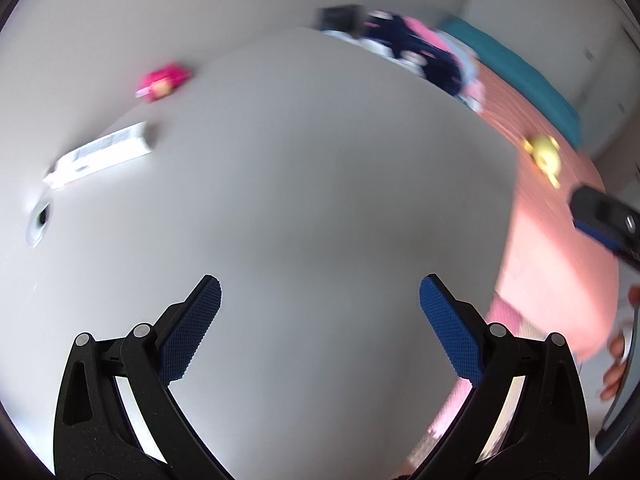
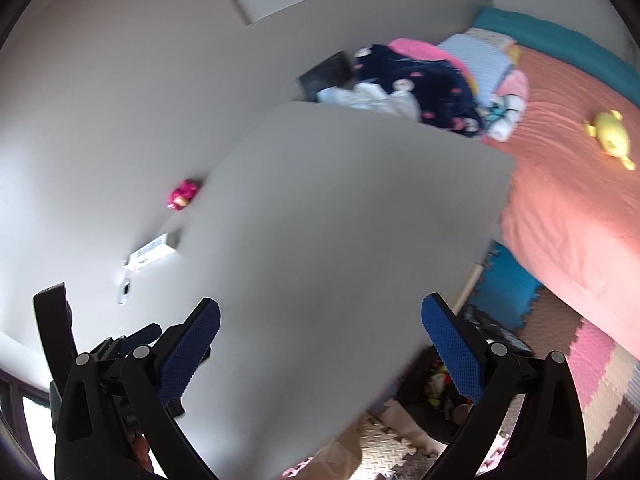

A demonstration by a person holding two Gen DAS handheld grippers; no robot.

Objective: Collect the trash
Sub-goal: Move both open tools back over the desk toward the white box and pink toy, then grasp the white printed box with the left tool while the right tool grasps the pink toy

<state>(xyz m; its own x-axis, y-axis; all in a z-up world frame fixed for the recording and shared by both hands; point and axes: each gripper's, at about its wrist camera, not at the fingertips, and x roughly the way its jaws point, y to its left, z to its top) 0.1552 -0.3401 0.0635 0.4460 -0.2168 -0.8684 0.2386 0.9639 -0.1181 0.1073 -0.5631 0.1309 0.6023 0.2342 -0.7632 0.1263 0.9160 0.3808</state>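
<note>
A crumpled pink wrapper (image 1: 162, 81) (image 2: 182, 195) lies at the far left edge of the grey table (image 1: 320, 160) (image 2: 340, 220), by the wall. Nearer along that edge rests a white printed box (image 1: 102, 153) (image 2: 153, 255). My left gripper (image 1: 320, 326) hangs open over the bare tabletop, well short of both items, with nothing between its blue pads (image 1: 192, 332). Also open and empty, my right gripper (image 2: 320, 348) hovers above the table's near right part. The left gripper's body (image 2: 120, 360) shows at the lower left of the right wrist view.
A small white fitting with a dark hole (image 1: 40, 218) (image 2: 125, 290) sits on the wall near the box. A bed (image 2: 580, 200) with a salmon cover, a yellow toy (image 2: 610, 136) and piled clothes (image 2: 420, 84) stands to the right. Foam mats (image 2: 592, 360) cover the floor.
</note>
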